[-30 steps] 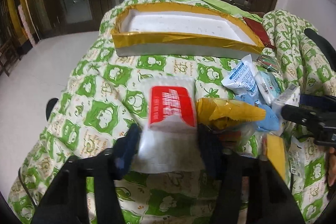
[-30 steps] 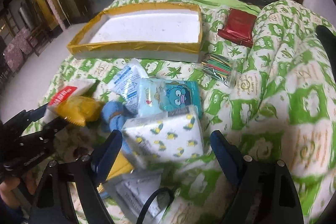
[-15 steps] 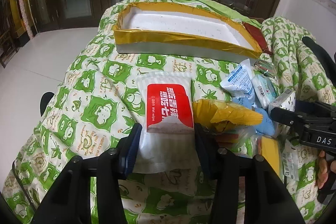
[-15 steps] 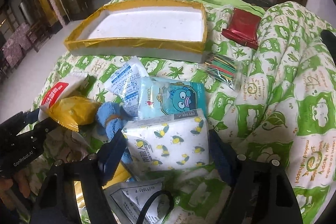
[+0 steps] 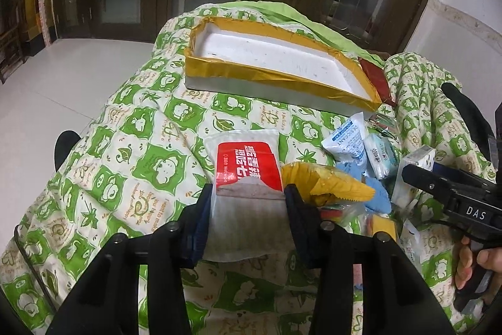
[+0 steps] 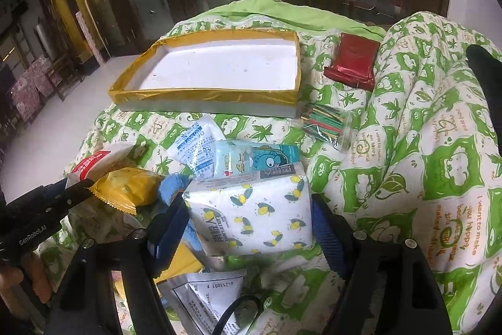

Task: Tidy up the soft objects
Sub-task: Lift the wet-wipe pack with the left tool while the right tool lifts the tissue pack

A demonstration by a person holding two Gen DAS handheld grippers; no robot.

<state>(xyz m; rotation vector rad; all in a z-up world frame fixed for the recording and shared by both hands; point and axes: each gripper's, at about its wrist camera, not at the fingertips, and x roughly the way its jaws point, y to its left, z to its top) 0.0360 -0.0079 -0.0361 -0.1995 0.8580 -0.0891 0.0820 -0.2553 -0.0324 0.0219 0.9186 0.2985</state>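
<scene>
On a green-and-white quilt lies a pile of soft packets. A white wet-wipes pack with a red label (image 5: 248,165) sits between the fingers of my left gripper (image 5: 248,193). Its jaws are closing and both pads press the pack's sides. In the right wrist view a white tissue pack printed with lemons (image 6: 257,215) lies between the fingers of my right gripper (image 6: 249,203), and both pads touch its ends. A white foam tray with a gold-taped rim (image 5: 251,74) (image 6: 200,94) stands empty behind the pile.
Around the tissue pack lie a yellow snack packet (image 6: 128,187), a desiccant sachet (image 6: 194,149), a blue cartoon tissue pack (image 6: 260,157), a blue cloth (image 6: 172,184) and a silvery packet (image 6: 204,291). A bag of coloured sticks (image 6: 326,124) and a red pouch (image 6: 353,60) lie right of the tray. The quilt drops to the floor at left.
The left jaws have narrowed onto the wet-wipes pack. The right jaws have come in from wide of the lemon tissue pack to touch its ends. Neither hand has shifted much.
</scene>
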